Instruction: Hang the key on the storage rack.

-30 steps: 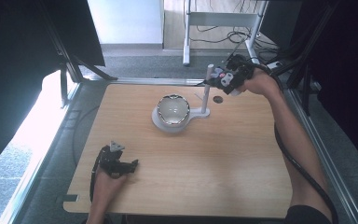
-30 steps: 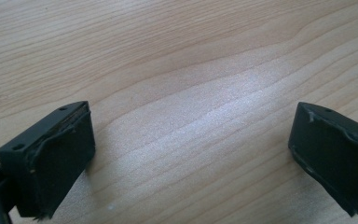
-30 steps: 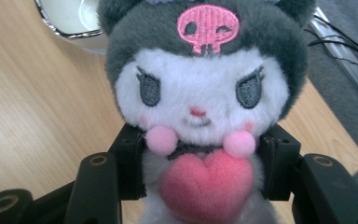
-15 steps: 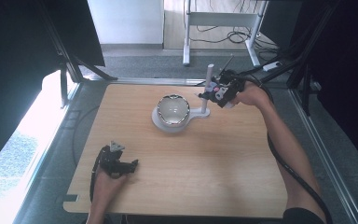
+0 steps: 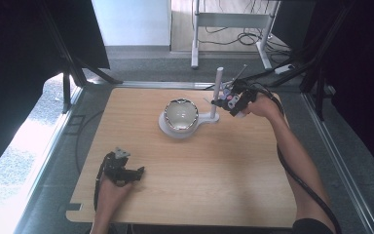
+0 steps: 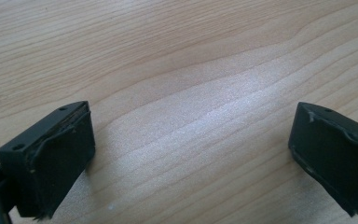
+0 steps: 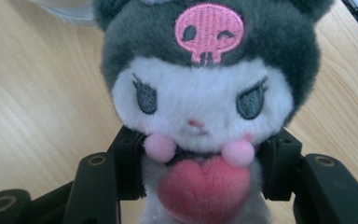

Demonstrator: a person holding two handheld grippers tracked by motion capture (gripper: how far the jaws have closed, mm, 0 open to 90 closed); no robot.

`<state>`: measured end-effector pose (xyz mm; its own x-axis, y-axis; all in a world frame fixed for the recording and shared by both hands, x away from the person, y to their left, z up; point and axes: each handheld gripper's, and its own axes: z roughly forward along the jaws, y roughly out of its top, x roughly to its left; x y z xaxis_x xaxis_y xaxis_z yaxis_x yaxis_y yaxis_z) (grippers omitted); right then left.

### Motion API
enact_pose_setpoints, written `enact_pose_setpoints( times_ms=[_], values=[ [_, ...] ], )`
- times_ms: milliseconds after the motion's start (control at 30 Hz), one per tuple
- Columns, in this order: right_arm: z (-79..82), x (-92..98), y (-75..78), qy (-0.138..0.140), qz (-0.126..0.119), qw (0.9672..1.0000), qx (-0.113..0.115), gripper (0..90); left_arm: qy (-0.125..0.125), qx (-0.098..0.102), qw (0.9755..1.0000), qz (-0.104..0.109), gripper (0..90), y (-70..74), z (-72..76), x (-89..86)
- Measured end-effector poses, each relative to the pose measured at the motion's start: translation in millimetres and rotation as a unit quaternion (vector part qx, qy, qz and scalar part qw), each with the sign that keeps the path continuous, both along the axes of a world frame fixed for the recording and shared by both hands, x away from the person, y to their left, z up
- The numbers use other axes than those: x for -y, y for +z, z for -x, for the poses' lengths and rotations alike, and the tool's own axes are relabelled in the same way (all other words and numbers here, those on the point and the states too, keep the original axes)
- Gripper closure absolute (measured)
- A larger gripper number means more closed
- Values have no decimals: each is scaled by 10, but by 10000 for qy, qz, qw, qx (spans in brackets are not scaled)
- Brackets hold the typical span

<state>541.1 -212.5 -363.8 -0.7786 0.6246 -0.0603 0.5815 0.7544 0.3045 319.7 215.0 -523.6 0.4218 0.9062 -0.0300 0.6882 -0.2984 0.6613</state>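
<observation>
Right gripper [image 5: 226, 101] clamped on plush toy [image 7: 205, 112] at the body, beside white post [image 5: 217, 92] near bowl [image 5: 180, 115], face kept free; left gripper [image 5: 126, 171] resting wide open, empty, on table [image 5: 224, 170].

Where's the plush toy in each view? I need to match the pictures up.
High view: the plush toy is at the upper right, in the right gripper, beside the white post of the bowl stand.
Right gripper view: the toy sits in the centre, its body clamped between the two black jaws.
Left gripper view: the toy is not in it; open jaws over bare wood.
Shared landmark: the wooden table.
</observation>
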Motion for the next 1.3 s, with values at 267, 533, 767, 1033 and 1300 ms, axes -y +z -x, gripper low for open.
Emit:
enact_pose_setpoints(
  times_ms=[267, 533, 767, 1033, 1300],
  values=[
    [-31, -117, -198, 180, 53, 9998, 120, 411, 0, 0, 10000, 0, 2, 0, 0, 0],
    [-29, -195, -285, 236, 31, 9987, 442, 235, -3, -1, 10000, 1, 2, 0, 0, 0],
    [29, -136, -265, 328, 9, 9980, 547, 179, -1, -1, 10000, 1, 2, 0, 0, 0],
    [125, -53, -203, 296, -29, 9977, 616, 151, -3, -2, 10000, 0, 1, 0, 0, 0],
    [230, 0, -197, 347, -48, 9979, 540, 131, -3, -2, 10000, 0, 2, 0, 0, 0]
  ],
)
